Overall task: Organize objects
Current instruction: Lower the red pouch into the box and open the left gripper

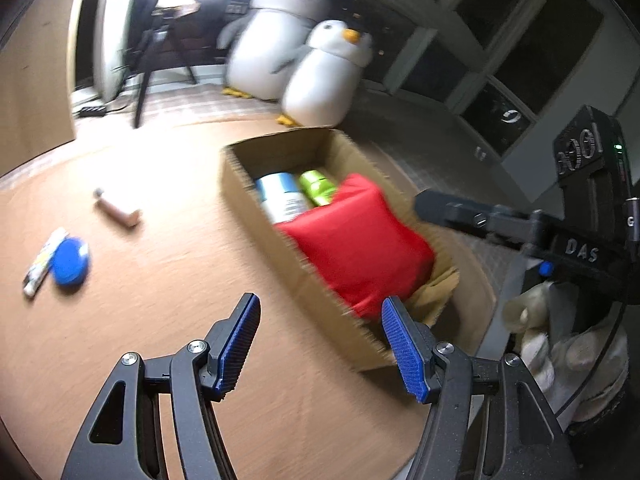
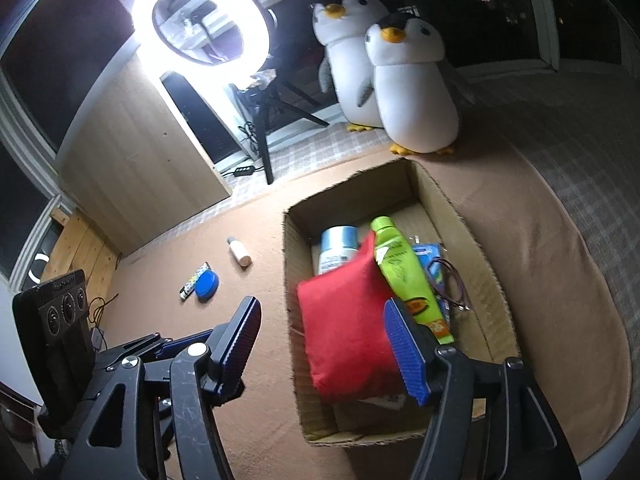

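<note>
An open cardboard box stands on the round brown table. A red cushion-like bag lies in it over a blue-white can, a green bottle and a blue packet. My right gripper hangs open over the box's near end; the bag sits between its fingers, clear of the left pad. My left gripper is open and empty above the table by the box's near corner. Left of the box lie a blue round tin, a small tube and a beige stick.
Two plush penguins stand beyond the table, beside a bright ring light on a tripod. A gloved hand holds the right gripper at the table's right edge. A wooden panel stands at the back left.
</note>
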Demonstrator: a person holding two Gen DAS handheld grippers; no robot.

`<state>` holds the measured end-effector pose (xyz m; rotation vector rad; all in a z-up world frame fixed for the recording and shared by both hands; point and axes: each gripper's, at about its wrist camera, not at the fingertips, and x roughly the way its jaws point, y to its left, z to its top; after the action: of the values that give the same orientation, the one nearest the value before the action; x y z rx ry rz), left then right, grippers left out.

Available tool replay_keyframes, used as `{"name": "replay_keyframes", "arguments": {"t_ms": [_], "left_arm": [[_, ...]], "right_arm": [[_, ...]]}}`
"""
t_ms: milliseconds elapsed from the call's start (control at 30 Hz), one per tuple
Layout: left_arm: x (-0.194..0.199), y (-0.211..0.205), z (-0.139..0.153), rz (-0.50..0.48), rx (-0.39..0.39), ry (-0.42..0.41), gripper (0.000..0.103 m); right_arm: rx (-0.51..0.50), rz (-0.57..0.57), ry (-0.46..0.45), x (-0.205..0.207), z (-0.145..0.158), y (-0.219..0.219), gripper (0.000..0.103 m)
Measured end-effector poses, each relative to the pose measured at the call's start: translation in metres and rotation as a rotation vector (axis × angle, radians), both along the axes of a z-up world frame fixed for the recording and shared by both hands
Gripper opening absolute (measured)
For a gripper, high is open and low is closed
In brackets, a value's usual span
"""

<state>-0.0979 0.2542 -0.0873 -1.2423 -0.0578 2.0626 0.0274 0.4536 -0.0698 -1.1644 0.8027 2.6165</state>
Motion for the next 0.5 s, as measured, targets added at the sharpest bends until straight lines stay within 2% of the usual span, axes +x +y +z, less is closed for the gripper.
{"name": "replay_keyframes", "arguments": {"t_ms": [233,500], "left_arm": [[0.001,-0.068,-0.013,0.121,-0.04,-0.023,0.067],[0.016,-0.162,-0.022,0.283,-0.058,-0.035,0.067]], "right_arm": [[0.042,0.104,0.028,-0.024,0.006,-0.037,0.066],[0.098,0.236,-0.003,-0.074,0.0,-0.095,0.067]]}}
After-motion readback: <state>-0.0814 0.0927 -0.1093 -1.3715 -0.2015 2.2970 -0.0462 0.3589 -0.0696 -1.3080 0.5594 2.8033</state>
